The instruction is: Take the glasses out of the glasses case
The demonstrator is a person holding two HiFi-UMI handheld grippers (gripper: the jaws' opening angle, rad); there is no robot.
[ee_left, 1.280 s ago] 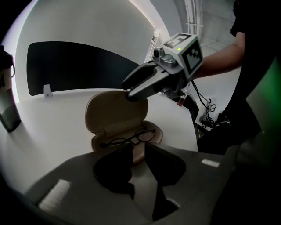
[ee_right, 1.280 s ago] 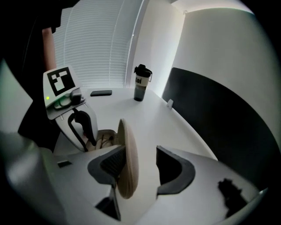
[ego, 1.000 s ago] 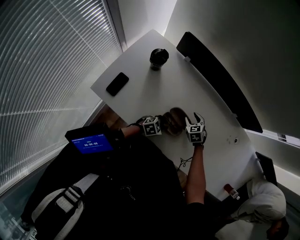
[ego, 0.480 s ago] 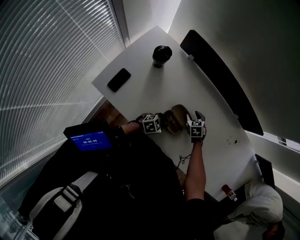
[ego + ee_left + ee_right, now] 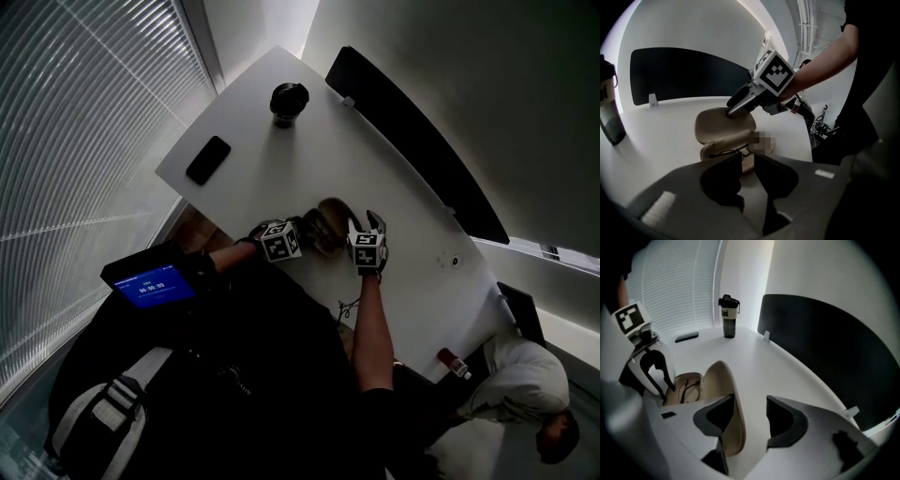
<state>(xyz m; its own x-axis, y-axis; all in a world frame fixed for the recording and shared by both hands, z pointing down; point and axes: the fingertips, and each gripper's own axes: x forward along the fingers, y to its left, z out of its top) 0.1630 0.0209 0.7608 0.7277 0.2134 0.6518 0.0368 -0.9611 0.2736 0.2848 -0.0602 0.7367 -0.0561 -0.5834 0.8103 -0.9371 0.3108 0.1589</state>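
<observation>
A beige glasses case (image 5: 328, 225) lies open near the table's front edge. Its lid (image 5: 724, 123) stands up and dark-framed glasses (image 5: 729, 151) lie in the base. The same glasses (image 5: 688, 389) show in the right gripper view, left of the raised lid (image 5: 723, 399). My left gripper (image 5: 748, 161) is closed to a narrow gap on the near rim of the base. My right gripper (image 5: 751, 408) is open, its left jaw against the lid's outer side and bare table between the jaws. In the head view the left gripper (image 5: 300, 234) and right gripper (image 5: 364, 223) flank the case.
A dark bottle (image 5: 289, 98) stands at the far end of the white table (image 5: 394, 197), and a black phone (image 5: 208, 159) lies near its left edge. A long black panel (image 5: 412, 141) runs along the right side. Another person (image 5: 525, 412) sits at the lower right.
The head view has shifted, so everything sits a little further left and up. Both grippers stay at the open case in the same arrangement.
</observation>
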